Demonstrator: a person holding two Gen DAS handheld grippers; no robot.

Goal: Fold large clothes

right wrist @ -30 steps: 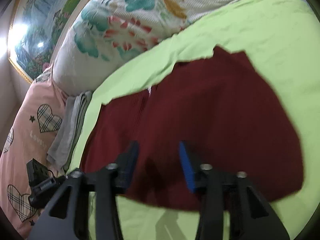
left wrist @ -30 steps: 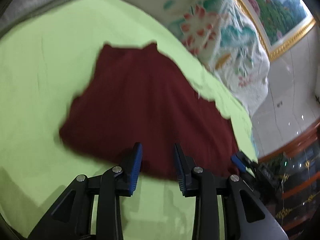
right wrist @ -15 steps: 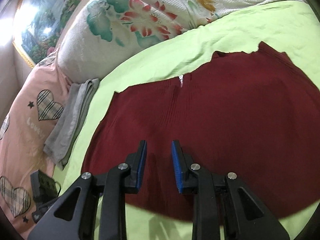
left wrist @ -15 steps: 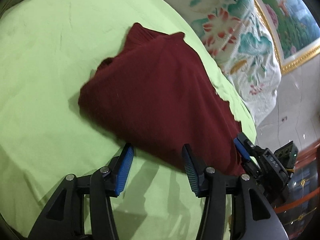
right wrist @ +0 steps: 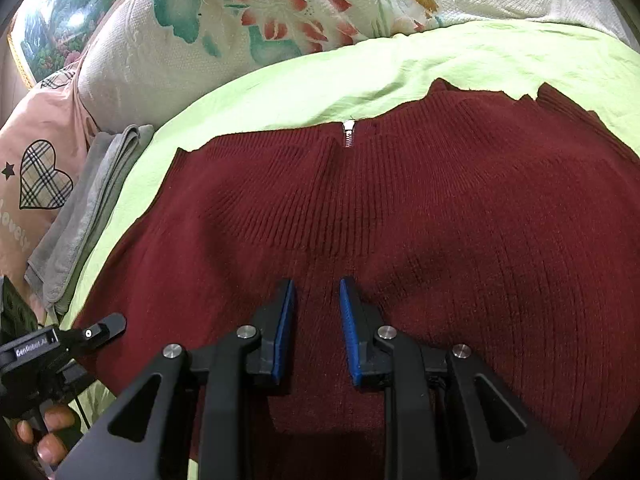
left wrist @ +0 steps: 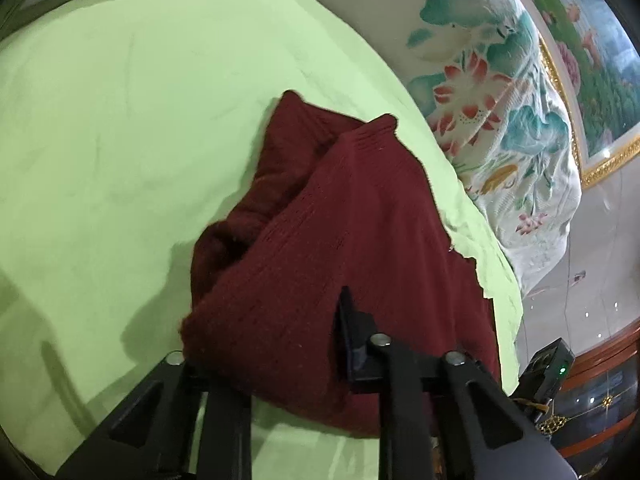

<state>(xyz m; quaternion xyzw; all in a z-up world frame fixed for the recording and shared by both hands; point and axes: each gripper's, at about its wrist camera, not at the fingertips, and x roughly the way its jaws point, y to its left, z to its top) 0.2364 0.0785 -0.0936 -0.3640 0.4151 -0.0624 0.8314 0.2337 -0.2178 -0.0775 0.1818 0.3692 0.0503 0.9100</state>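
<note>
Garment: a dark red knitted sweater lies on a light green sheet, spread flat in the right wrist view and bunched into folds in the left wrist view.
Left tongs: the left gripper has just been closing; a thick fold of the sweater's near edge sits between its jaws and hides the left finger completely, only the dark right finger shows beside the cloth. It appears to pinch this fold.
Sweater relative to left tongs: the cloth begins right at the jaws and rises away from them in a ridge, toward the far corner straight ahead and a little to the right.
Right tongs: the right gripper has its blue pads a narrow gap apart, closing a little; knit shows in the gap, but whether the pads press on it I cannot tell.
Sweater relative to right tongs: it lies directly under and ahead of the jaws, wide to both sides; the small silver zipper is straight ahead at the far edge.
Beside: a floral quilt beyond the sweater, grey folded cloth to the left of the right tongs, and a hand on the other gripper's handle at the lower left.
</note>
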